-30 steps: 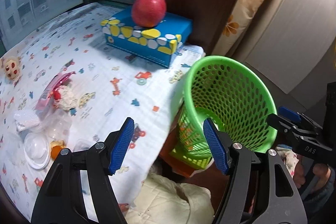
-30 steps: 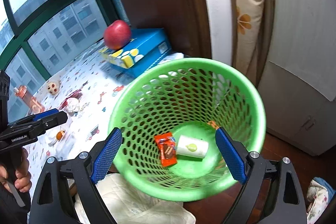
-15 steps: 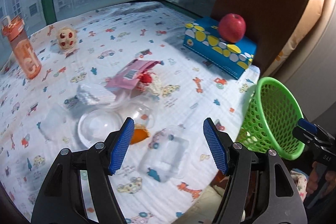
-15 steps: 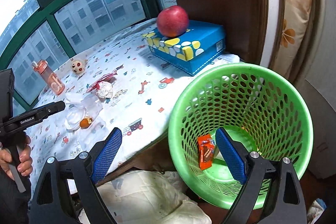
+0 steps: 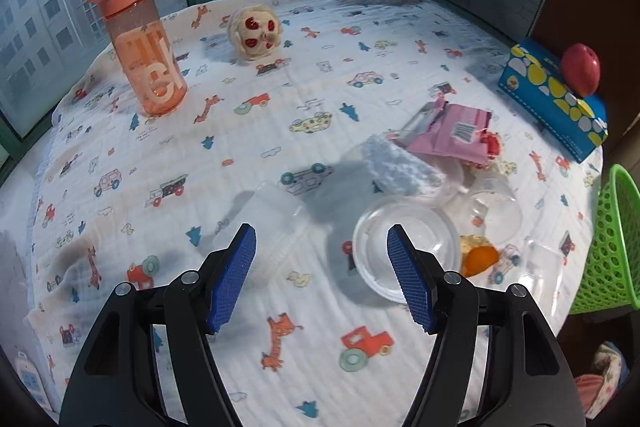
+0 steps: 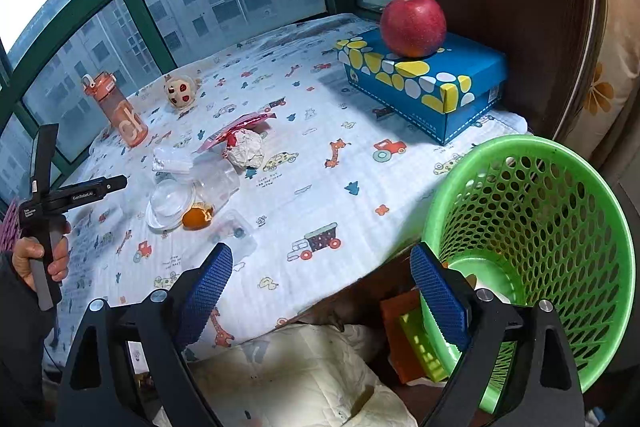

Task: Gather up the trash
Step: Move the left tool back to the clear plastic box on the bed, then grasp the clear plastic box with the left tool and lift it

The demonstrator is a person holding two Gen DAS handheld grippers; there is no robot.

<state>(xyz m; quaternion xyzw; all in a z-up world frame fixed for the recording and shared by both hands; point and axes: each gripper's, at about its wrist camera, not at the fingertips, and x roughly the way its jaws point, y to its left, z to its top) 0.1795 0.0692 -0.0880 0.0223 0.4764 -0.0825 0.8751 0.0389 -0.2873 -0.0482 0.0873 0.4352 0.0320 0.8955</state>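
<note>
The trash lies in a loose cluster on the tabletop (image 5: 280, 131), right of centre in the left wrist view: a clear round lid (image 5: 404, 247), an orange peel scrap (image 5: 478, 259) touching its right edge, a tipped clear cup (image 5: 492, 207) behind that, a white folded wad (image 5: 400, 167), a pink wrapper (image 5: 456, 135) further up, and a flat clear plastic box (image 5: 280, 223) lying apart to the left of the lid. In the right wrist view a crumpled paper ball (image 6: 246, 147) sits against the wrapper.

The left tongs (image 5: 320, 275) hang above the near side of this cluster, jaws moderately wide with nothing between them. The plastic box shows just past the left pad and the lid just past the right pad, so either is a short reach up-frame. The box's long axis runs from lower left to upper right, slanted across the line between the pads.

The right tongs (image 6: 320, 291) stand wide and empty at the tabletop's near edge, well apart from the cluster, so the left hand (image 6: 40, 259) is plainly the nearer one. The green basket (image 6: 532, 163) sits at the lower right of that view, beside the tabletop's edge, with a white object low inside it.

Around the cluster: an orange water bottle (image 5: 136, 39) and a small round toy (image 5: 254, 33) at upper left, a blue box (image 5: 556, 107) bearing a red apple (image 5: 580, 69) at far right. Nothing blocks the approach; the pieces' overlap is the likely snag.
</note>
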